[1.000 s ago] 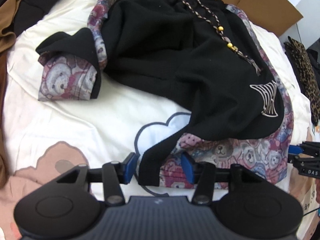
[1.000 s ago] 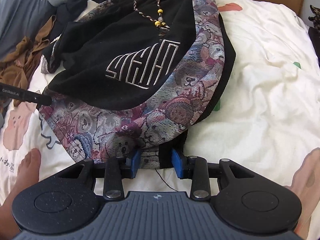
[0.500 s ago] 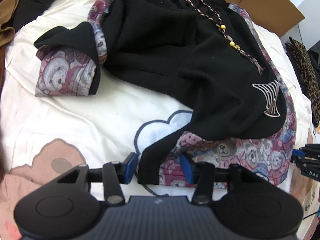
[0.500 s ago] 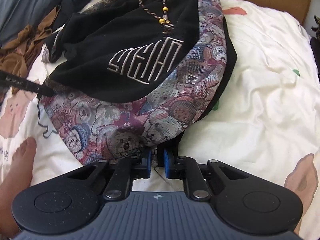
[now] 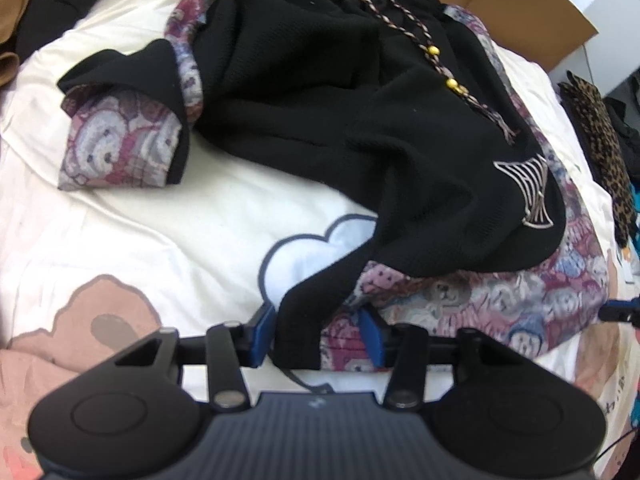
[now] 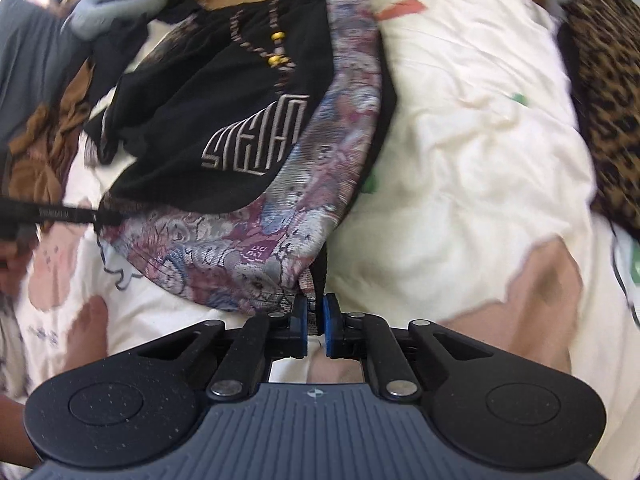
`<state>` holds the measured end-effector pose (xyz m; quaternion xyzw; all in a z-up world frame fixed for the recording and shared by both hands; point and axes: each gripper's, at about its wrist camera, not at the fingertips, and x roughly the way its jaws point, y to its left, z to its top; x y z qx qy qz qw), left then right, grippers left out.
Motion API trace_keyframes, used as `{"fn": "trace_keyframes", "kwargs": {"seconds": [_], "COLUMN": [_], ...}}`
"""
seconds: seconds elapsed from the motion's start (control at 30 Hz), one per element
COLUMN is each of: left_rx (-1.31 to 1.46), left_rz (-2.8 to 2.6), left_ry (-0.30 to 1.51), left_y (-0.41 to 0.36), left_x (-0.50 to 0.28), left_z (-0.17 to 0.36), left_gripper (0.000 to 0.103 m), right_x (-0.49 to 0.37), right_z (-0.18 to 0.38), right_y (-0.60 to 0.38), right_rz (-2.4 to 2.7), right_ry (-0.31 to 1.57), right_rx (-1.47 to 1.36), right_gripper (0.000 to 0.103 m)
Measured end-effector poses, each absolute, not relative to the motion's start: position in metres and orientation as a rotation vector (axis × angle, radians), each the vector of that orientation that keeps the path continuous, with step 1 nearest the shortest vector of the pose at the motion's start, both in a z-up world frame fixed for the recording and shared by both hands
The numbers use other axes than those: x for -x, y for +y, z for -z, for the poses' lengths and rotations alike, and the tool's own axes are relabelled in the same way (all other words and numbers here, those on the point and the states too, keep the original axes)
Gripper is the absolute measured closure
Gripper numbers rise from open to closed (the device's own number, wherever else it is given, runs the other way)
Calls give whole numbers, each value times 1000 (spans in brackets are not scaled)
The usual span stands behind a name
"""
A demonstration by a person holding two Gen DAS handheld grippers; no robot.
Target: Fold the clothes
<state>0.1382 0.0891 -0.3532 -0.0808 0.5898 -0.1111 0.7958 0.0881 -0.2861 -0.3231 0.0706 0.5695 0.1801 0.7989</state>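
Black shorts (image 5: 360,140) with bear-pattern panels, a beaded drawstring and a stitched logo lie crumpled on the cream bedsheet (image 5: 180,220). The near leg hem sits between the jaws of my left gripper (image 5: 316,336), which are closing; a small gap still shows beside the left pad. In the right wrist view the same shorts (image 6: 248,120) hang from my right gripper (image 6: 316,316), which is shut on the patterned corner and holds it raised. A left finger (image 6: 60,214) shows at that view's left edge.
A cardboard box (image 5: 520,8) stands behind the bed. A leopard-print cloth (image 6: 608,120) lies at the right, brown and dark clothes (image 6: 44,140) and a grey plush toy (image 6: 116,12) at the left. A person's bare foot (image 6: 90,332) rests on the sheet.
My right gripper closed on the patterned corner, then rose and shifted, pulling the cloth up with it. The left gripper stayed put with the hem between its jaws.
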Motion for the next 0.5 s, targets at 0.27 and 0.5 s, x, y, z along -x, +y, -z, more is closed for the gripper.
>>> {"fn": "trace_keyframes", "kwargs": {"seconds": [0.27,0.5], "left_rx": [330,515], "left_rz": [330,416], "left_ry": [1321,1320], "left_y": [96,103], "left_x": [-132,-138], "left_z": [333,307], "left_gripper": [98,99], "right_x": [-86,-93], "right_z": [303,269], "right_y": [-323,-359], "right_rz": [-310,-275], "right_ry": [1253,1201], "right_rx": [-319,-482], "right_gripper": [98,98]}}
